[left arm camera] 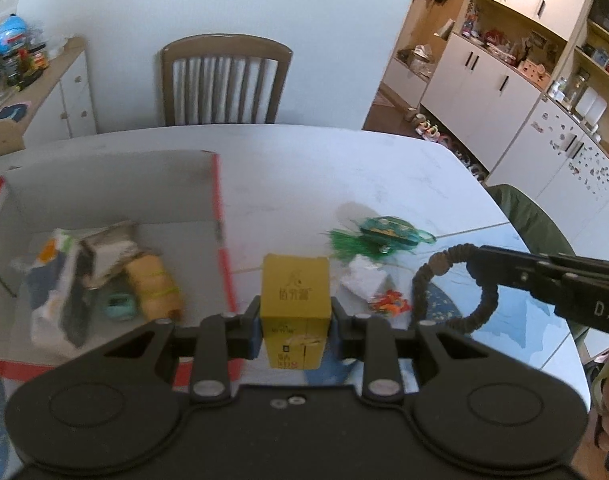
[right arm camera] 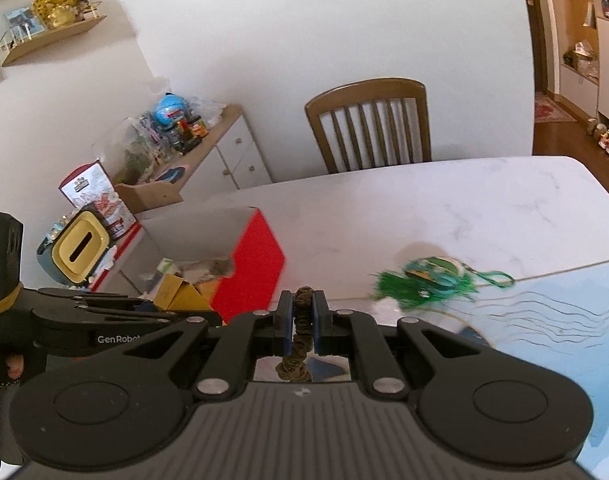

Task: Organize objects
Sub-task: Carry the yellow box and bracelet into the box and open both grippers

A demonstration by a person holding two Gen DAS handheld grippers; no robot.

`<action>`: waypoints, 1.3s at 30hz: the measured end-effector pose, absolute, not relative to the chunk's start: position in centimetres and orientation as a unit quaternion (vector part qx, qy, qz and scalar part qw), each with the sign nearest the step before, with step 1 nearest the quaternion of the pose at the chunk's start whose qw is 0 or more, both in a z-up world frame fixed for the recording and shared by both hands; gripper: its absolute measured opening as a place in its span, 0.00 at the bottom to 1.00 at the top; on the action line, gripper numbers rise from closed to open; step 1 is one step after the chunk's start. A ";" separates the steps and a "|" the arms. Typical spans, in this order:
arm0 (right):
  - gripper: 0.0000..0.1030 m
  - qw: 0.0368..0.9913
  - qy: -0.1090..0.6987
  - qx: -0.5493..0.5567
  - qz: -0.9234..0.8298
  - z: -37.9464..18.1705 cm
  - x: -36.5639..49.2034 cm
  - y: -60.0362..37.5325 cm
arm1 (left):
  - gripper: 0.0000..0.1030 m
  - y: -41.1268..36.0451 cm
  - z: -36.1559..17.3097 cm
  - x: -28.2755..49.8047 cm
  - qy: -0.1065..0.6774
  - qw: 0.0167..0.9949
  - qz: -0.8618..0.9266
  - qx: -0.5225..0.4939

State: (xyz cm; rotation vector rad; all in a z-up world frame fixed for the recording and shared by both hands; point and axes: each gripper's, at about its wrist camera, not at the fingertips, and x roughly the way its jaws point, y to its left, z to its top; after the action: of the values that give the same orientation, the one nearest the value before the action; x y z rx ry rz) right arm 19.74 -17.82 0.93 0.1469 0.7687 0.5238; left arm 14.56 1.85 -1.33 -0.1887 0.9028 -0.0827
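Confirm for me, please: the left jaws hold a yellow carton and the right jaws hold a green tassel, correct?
Not quite. The right gripper holds a dark hair tie, as the right wrist view shows; the green tassel lies on the table. The left gripper does hold the yellow carton.

The left gripper point(left arm camera: 296, 312) points forward and steeply down in its own wrist view, its two black jaws closed from 9 and 3 o'clock on something clamped upright between them. In the right wrist view it reaches in from 9 o'clock, with part of the hand point(right arm camera: 8, 364) that carries it showing at the left edge. The right gripper point(right arm camera: 303, 322) points forward and down, jaws pressed nearly together on something thin. From the left wrist view it enters at 3 o'clock, fingers reaching toward 9 o'clock.
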 end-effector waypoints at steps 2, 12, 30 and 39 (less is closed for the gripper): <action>0.09 0.891 0.369 0.067 0.255 1.3 19.6 -16.4 | 0.28 3.2 -1.0 14.2 0.435 0.895 -0.035 -0.090; 0.09 0.894 0.347 0.052 0.280 3.1 19.5 -9.0 | 0.28 11.2 0.7 13.5 0.425 0.899 0.001 -0.104; 0.09 0.881 0.373 0.006 0.291 -1.0 21.2 2.3 | 0.28 21.3 -2.5 14.0 0.455 0.884 0.082 -0.064; 0.09 0.865 0.409 -0.018 0.288 -4.7 22.6 5.6 | 0.28 21.6 -4.9 16.0 0.487 0.869 0.084 -0.019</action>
State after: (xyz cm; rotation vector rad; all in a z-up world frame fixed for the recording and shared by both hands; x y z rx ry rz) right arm 22.58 5.64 -4.73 -0.0370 0.8573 0.6041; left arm 16.03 21.63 -4.94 -0.0407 1.0187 0.1762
